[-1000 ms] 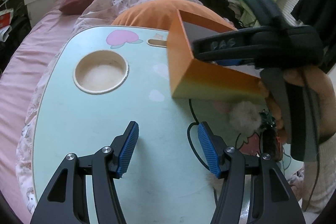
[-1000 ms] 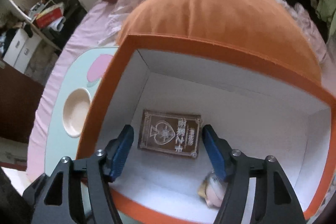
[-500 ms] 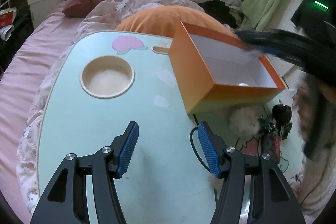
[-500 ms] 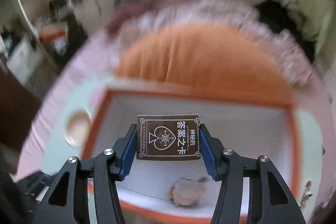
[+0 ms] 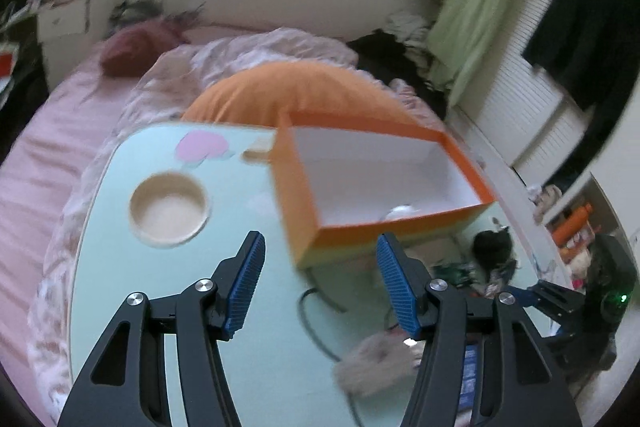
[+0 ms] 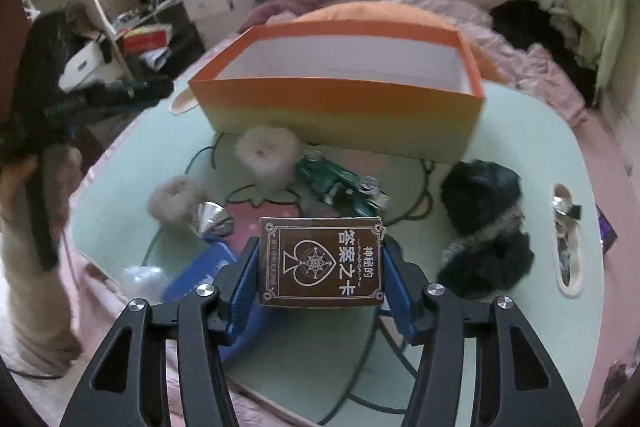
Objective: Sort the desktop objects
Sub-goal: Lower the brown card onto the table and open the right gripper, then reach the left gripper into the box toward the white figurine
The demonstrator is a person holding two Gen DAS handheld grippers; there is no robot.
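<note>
An orange box [image 5: 384, 183] with a white inside stands on the mint green table [image 5: 168, 307]; it also shows in the right wrist view [image 6: 340, 107]. My right gripper [image 6: 322, 267] is shut on a brown card pack [image 6: 320, 263] and holds it above the table, in front of the box. My left gripper [image 5: 318, 287] is open and empty above the table, near the box's front left corner. A small pale object [image 5: 400, 213] lies inside the box.
Loose things lie on the table in front of the box: white fluffy balls [image 6: 266, 151], a green toy [image 6: 340, 183], a black furry item [image 6: 484, 227], a blue pack [image 6: 200, 275], a silver piece [image 6: 214, 219]. A round cup recess [image 5: 170, 211] lies at the left. An orange cushion [image 5: 296, 91] lies behind.
My right gripper closed on the card pack inside the box, lifted it out and pulled back toward the table's near side. My left gripper rose and tilted, staying open.
</note>
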